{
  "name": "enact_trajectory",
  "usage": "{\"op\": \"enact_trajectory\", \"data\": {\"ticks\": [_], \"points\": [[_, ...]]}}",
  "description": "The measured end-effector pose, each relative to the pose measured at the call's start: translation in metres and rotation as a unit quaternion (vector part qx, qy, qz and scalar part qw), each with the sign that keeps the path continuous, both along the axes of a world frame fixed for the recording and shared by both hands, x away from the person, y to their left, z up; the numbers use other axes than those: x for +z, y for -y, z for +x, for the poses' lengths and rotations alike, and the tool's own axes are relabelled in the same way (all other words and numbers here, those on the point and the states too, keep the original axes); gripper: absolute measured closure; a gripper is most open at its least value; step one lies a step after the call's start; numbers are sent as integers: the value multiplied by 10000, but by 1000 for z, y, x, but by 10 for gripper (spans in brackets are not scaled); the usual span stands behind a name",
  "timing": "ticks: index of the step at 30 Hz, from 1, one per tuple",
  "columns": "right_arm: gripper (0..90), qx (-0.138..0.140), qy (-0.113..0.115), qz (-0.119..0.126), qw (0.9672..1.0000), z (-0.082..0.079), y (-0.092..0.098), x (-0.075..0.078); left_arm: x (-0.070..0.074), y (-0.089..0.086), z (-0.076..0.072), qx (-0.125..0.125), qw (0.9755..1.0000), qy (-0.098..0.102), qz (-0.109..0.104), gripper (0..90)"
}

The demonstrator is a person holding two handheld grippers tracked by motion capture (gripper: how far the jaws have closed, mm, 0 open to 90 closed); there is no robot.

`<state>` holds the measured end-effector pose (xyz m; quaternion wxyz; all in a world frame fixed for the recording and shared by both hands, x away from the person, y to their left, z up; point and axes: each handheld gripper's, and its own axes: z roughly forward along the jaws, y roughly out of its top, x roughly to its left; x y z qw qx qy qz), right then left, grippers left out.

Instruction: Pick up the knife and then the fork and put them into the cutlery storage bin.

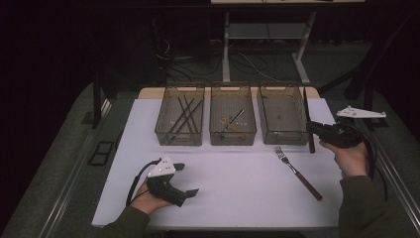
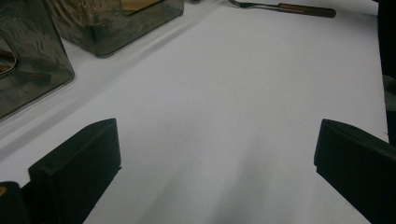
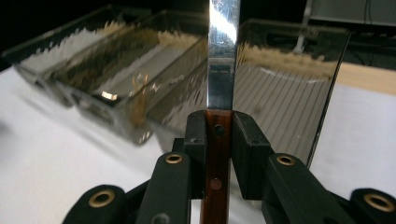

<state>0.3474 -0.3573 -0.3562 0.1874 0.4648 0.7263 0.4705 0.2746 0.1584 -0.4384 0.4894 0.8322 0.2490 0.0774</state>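
White table [image 1: 223, 193], dark room. Right gripper [image 3: 219, 133] clenched on knife [image 3: 222, 70] by wooden handle, blade up before right bin [image 1: 282, 111]. Stiff, light, slippery blade (keep handle grip). Left gripper [image 2: 215, 154] released, empty.

My grippers are black: the left gripper [image 1: 184, 179] has a grey triangular plate and trailing cable. Brass rivets stud the right gripper [image 3: 219, 135]. My sleeves are olive.

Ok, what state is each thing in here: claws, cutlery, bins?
Right claw: shut on the knife handle.
Knife: held, blade pointing up by the right bin.
Left claw: open, nothing between its jaws.
Fork: lying loose on the table.
Left bin: holds chopsticks.
Middle bin: holds cutlery.
Right bin: looks empty.
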Motion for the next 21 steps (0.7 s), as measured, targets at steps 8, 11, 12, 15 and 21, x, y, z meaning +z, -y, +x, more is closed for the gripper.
{"op": "enact_trajectory", "data": {"ticks": [8, 11, 12, 15, 21], "points": [[769, -350, 204, 232, 9989, 28, -1, 12, 0, 0, -1, -33, 10000, 4, 0, 0], [769, -481, 204, 273, 9983, 39, 0, 14, 0, 1, -1, -33, 10000, 0, -3, 0], [769, -508, 207, 239, 9982, 43, -1, 14, 0, 1, -1, -32, 10000, 2, -4, 0], [769, -614, 193, 165, 9978, 55, -4, 11, 0, 1, -1, -35, 10000, 3, -12, 0], [769, -713, 80, 23, 9974, 71, -11, 3, 0, 1, -1, -56, 10000, 7, -17, 0]]}}
